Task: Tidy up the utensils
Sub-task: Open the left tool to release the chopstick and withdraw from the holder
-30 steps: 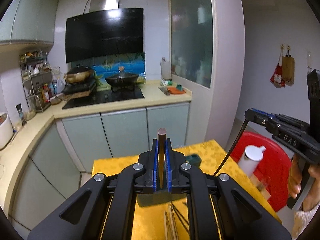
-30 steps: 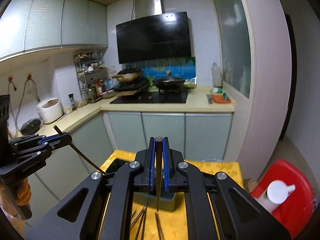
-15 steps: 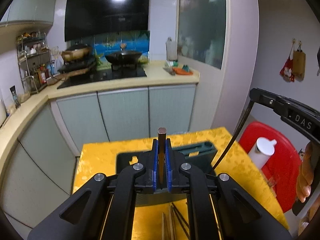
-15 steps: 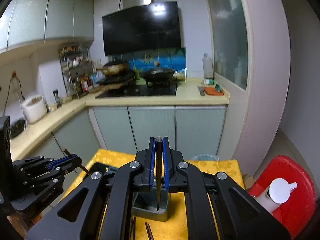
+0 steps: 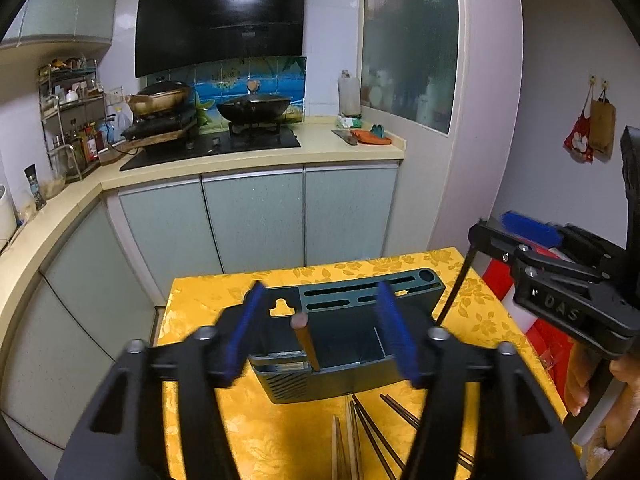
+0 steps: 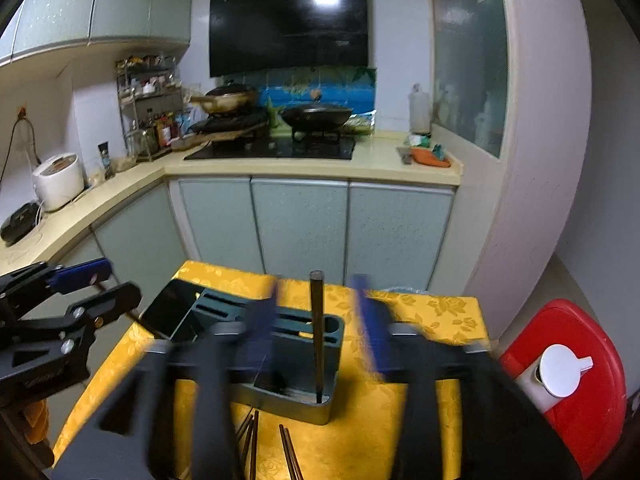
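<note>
Chopsticks stand free: a brown chopstick between the left tool's just-opened jaws, a dark chopstick between the right tool's, both in the green holder on the yellow bench.

You have a glossy yellow brocade-like cloth on the table, sheened and flower-patterned. The utensil holder at its centre looks like matt dark-green plastic, ribbed at its six o'clock corner. At six o'clock the loose chopsticks look like smooth wood, some pale, some dark. The stool at three o'clock is shiny red plastic
</note>
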